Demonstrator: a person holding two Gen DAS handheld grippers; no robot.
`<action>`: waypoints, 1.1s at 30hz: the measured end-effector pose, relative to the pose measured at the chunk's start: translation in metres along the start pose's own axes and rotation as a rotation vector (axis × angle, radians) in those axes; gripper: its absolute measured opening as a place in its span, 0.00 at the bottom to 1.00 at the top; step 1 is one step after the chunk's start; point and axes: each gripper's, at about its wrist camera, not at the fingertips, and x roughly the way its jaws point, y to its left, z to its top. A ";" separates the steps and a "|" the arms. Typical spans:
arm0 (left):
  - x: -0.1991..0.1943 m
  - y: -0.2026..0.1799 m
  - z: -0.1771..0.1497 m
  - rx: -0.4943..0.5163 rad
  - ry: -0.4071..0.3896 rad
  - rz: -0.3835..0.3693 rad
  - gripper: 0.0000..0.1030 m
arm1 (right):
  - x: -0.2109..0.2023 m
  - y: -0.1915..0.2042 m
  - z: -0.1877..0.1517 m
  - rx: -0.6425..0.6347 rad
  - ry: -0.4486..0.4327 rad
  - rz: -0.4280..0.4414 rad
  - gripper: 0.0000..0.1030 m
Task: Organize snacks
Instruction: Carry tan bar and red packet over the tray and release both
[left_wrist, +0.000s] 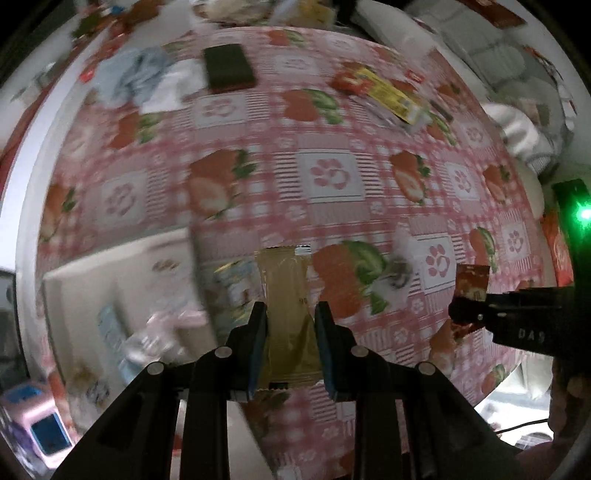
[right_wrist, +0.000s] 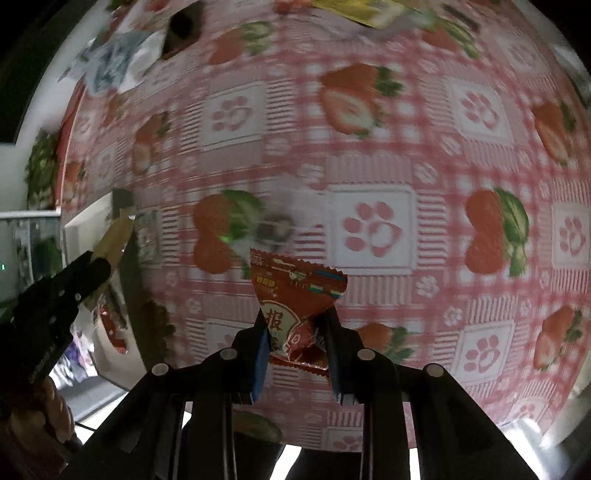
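Left tool (left_wrist: 290, 317) was clamped on a tan packet (left_wrist: 286, 295), pads pressing both long edges; packet stuck out ahead of the tips, off the surface (left_wrist: 332, 177). Right tool (right_wrist: 297, 332) was clamped on a red packet (right_wrist: 295, 291), crumpled at the pads, top fanning out ahead of the tips, also off the surface.

In the left view, right tool (left_wrist: 467, 314) sat off to the right with the red packet (left_wrist: 471, 280) in its tips. In the right view, left tool (right_wrist: 98, 264) sat off to the left with the tan packet (right_wrist: 114, 236) poking out.

White box (left_wrist: 122, 280) lay below-left of the left tool, partly under it; several wrapped snacks inside, blurred, kinds unclear.

Ahead of the left tool, far across the strawberry-print surface: dark flat pack (left_wrist: 229, 68), blue-white wrappers (left_wrist: 144, 79) just left of it, and to the right a red pack (left_wrist: 349, 79) touching a yellow pack (left_wrist: 395, 94). A small grey wrapper (left_wrist: 399, 275) lay between the two tools. Pink device (left_wrist: 37, 428) at lower left, off the surface. Heavy motion blur on everything but the tools.
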 end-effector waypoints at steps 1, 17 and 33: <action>-0.003 0.006 -0.004 -0.017 -0.002 0.004 0.28 | -0.001 0.006 0.003 -0.028 0.003 -0.002 0.28; -0.027 0.103 -0.051 -0.277 -0.049 0.077 0.28 | 0.018 0.135 0.015 -0.356 0.052 -0.021 0.28; -0.029 0.146 -0.065 -0.343 -0.054 0.099 0.28 | 0.038 0.225 0.016 -0.506 0.082 -0.007 0.28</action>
